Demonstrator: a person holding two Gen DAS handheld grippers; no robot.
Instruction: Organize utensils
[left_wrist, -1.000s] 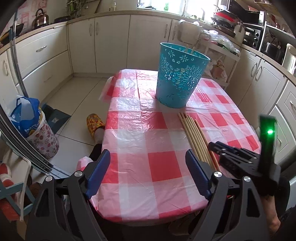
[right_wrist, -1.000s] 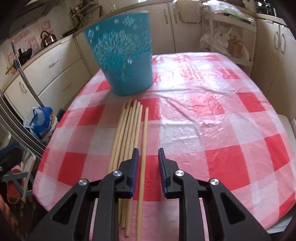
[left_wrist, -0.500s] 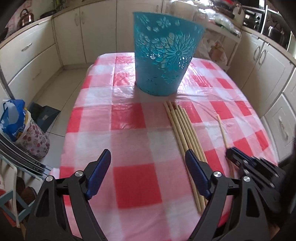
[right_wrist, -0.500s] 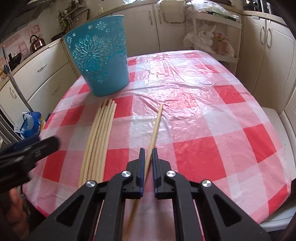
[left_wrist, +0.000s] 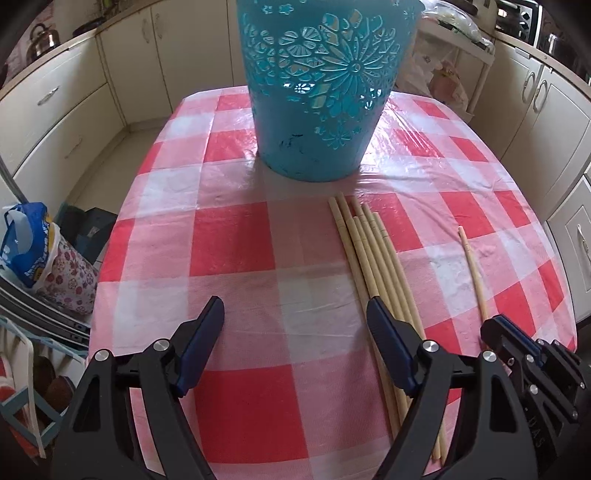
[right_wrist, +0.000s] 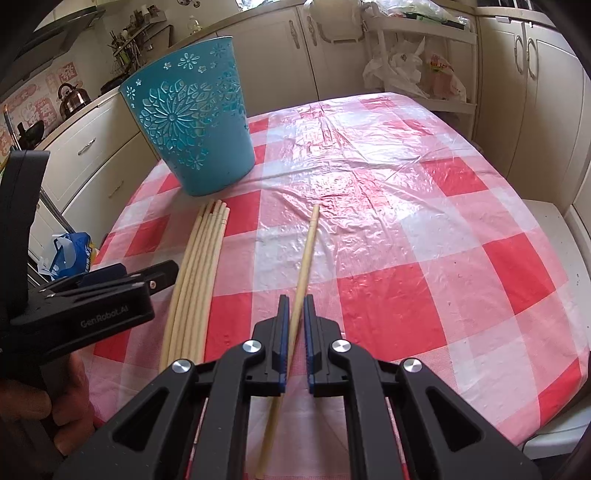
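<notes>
the right gripper (right_wrist: 294, 325) pinches one long pale wooden chopstick (right_wrist: 306, 254) off the checked tablecloth (right_wrist: 424, 236); five more (right_wrist: 199, 266) lie beside it, none visibly in the teal cut-out plastic basket (right_wrist: 192, 125) (inside hidden). the left gripper (left_wrist: 295, 328) hangs wide, empty.

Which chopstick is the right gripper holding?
The lone chopstick clamped in the right gripper, apart from the bundle lying near the basket.

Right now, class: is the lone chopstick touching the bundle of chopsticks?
Apart. The right wrist view shows bare tablecloth between the lone chopstick, pinched in the right gripper, and the bundle.
</notes>
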